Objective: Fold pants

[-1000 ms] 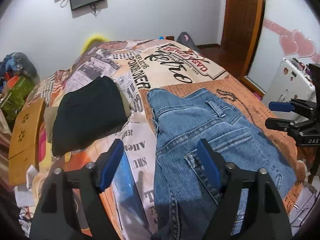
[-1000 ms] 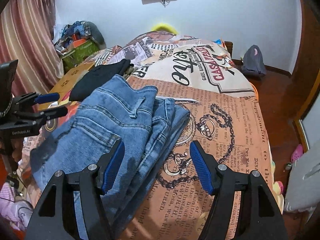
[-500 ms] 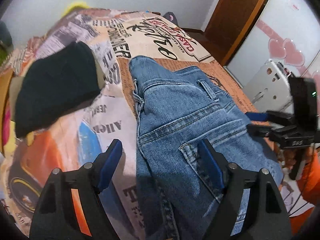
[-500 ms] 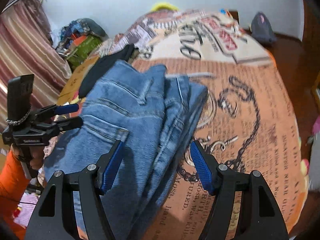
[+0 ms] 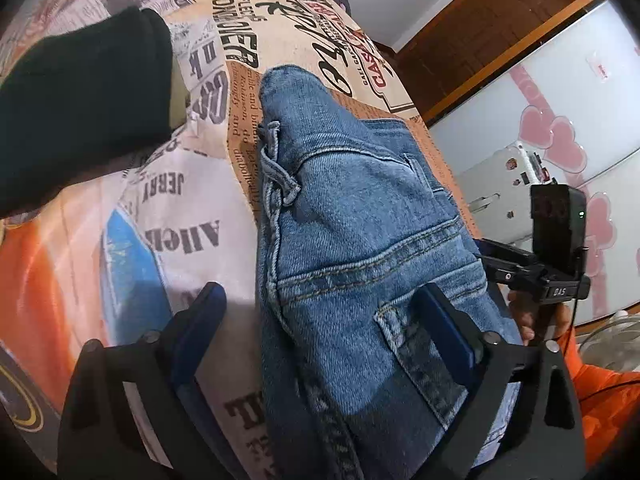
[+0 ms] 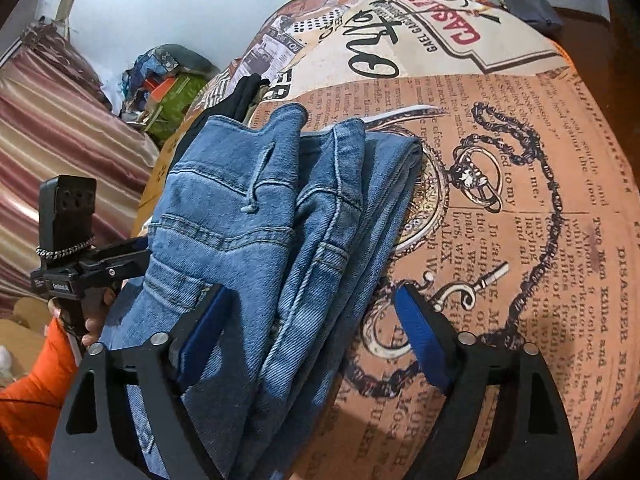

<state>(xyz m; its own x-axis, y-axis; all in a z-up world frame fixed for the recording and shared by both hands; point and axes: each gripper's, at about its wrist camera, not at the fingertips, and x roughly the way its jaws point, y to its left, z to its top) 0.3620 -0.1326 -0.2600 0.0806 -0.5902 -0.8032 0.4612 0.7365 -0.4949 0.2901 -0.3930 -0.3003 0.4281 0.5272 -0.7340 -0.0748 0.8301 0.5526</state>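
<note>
Folded blue jeans [image 5: 352, 240] lie on a bed with a newspaper-print cover [image 5: 168, 216]. They also show in the right wrist view [image 6: 256, 240], with several layers stacked. My left gripper [image 5: 324, 328] is open, low over the jeans' left edge, one finger on each side of that edge. My right gripper [image 6: 308, 328] is open, low over the jeans' right folded edge. Each gripper shows in the other's view, the right gripper [image 5: 516, 264] at the jeans' far side, the left gripper [image 6: 120, 256] likewise.
A folded black garment [image 5: 80, 112] lies on the bed left of the jeans. A wooden door [image 5: 480, 28] and a white cabinet with pink hearts [image 5: 560, 140] stand to the right. A clothes pile [image 6: 168, 76] and striped curtain [image 6: 52, 128] are at the left wall.
Both grippers have moved down and closer to the jeans, which now fill more of each view. Both stay open. The jeans have not moved.
</note>
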